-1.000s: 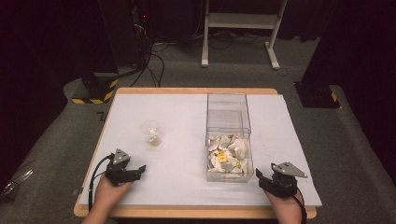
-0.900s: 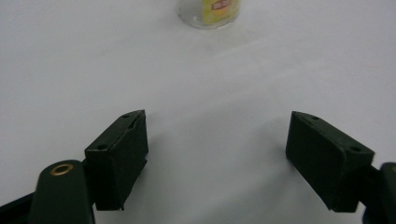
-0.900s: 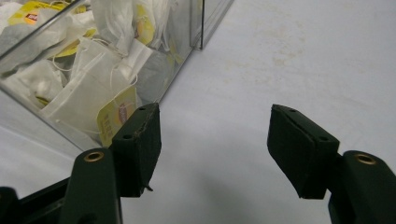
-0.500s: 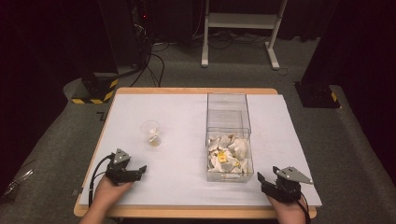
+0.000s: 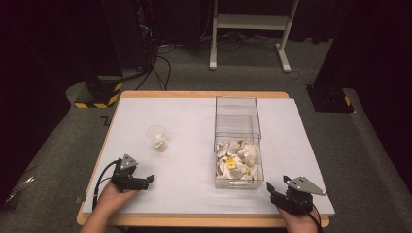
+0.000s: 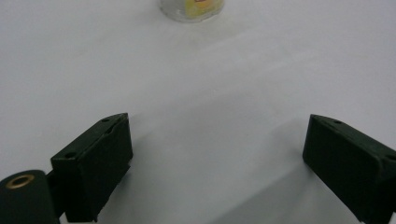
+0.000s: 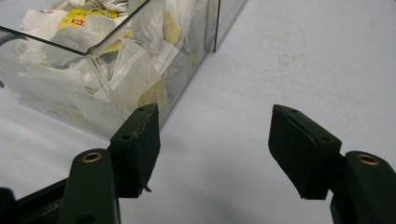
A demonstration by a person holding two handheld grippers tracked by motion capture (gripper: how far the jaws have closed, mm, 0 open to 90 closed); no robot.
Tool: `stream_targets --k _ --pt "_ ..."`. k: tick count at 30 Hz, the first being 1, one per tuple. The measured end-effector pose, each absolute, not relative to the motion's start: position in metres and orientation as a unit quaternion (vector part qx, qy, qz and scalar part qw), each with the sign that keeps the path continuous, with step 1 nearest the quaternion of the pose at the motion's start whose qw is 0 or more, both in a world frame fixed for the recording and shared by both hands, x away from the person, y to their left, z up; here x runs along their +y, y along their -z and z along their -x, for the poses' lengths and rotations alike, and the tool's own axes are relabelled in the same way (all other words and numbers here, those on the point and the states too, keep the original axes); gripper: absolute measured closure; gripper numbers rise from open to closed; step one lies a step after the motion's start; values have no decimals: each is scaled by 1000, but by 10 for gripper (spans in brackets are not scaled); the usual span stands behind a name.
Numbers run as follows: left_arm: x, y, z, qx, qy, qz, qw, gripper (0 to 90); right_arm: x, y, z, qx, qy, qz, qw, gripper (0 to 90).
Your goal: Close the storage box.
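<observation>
- Near edge: L gripper (image 5: 145, 178) sits low over the white table (image 5: 194, 111) by its front-left corner, held in a hand (image 5: 109, 199); R gripper (image 5: 272, 188) by the front-right corner, close to the wooden rim (image 5: 204, 221).
- L jaws stand wide apart, nothing between them, just been opening; bare white tabletop (image 6: 210, 93) under and ahead.
- R jaws also apart, nothing between; matte black blocks, the left pad's (image 7: 140, 140) edge looks chipped.
- Open room: broad bare strip of tabletop btwn the two grippers along the front; more clear surface left of the cup and right of the bin.
- Clear plastic bin (image 5: 257, 179), rectangular w/ thin see-through walls, stands just ahead-left of the R gripper, apart from it; in the right gripper view its near corner (image 7: 208, 28) is just beyond the left jaw.
- Bin's near half holds a heap of tea bags (image 5: 238, 158), white crumpled paper w/ yellow tags; far half (image 5: 235, 116) looks empty.
- Small clear cup (image 5: 157, 138), round, upright, sits well ahead of the L gripper, mid-left of the table; something yellowish at its bottom. In the left gripper view its base (image 6: 191, 7) shows at the top edge, straight ahead of the jaws.
- Beyond the far edge: grey floor, black cables (image 5: 160, 63), white stand frame (image 5: 250, 24).
</observation>
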State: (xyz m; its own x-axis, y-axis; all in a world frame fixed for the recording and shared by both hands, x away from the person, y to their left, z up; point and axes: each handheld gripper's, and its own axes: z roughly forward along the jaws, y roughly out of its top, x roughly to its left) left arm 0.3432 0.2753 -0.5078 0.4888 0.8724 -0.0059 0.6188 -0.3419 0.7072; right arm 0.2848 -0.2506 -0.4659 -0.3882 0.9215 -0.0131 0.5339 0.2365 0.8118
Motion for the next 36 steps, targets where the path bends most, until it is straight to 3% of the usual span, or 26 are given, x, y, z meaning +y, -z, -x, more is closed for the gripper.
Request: stream_targets --k 26,36 --pt "276 506 -348 473 -189 -797 326 87 -239 467 -275 763 -383 -464 237 337" --pt "276 507 -348 473 -190 -796 327 88 -228 468 -276 769 -387 -455 230 269"
